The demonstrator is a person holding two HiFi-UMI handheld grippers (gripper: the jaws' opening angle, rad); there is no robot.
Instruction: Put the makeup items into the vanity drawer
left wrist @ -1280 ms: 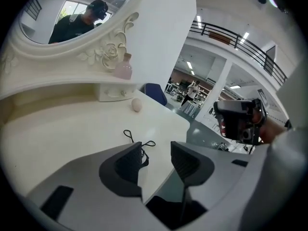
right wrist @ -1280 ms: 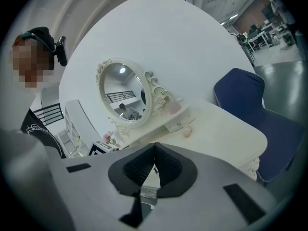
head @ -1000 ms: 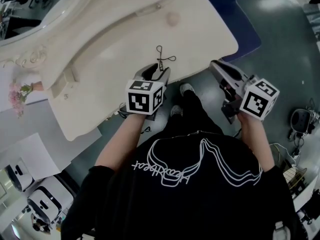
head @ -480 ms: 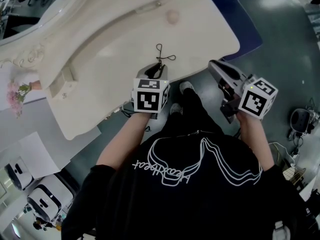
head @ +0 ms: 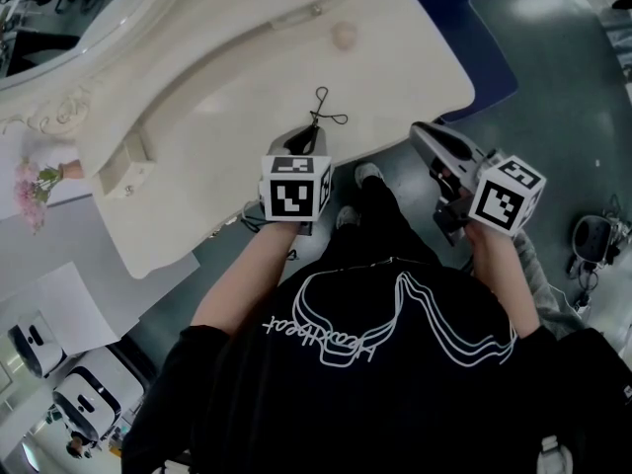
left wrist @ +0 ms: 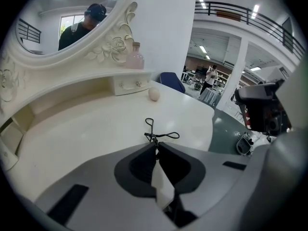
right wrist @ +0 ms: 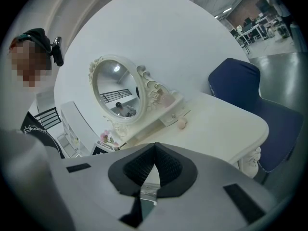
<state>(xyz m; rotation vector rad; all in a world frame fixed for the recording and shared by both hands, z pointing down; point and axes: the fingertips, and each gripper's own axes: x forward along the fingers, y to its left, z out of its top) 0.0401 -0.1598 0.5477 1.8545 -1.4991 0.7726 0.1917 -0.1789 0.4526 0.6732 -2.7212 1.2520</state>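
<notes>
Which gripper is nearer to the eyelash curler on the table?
Left. The left gripper has just been closing its jaws on the eyelash curler; the right gripper hangs beyond the table.

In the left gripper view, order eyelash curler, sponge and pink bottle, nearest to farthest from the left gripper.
1. Eyelash curler, between the left gripper's jaws, which have just been closing.
2. Sponge, farther back on the tabletop.
3. Pink bottle, beside the mirror.

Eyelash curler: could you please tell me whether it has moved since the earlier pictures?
No; the eyelash curler lies exactly as before relative to the sponge on the vanity.
</notes>
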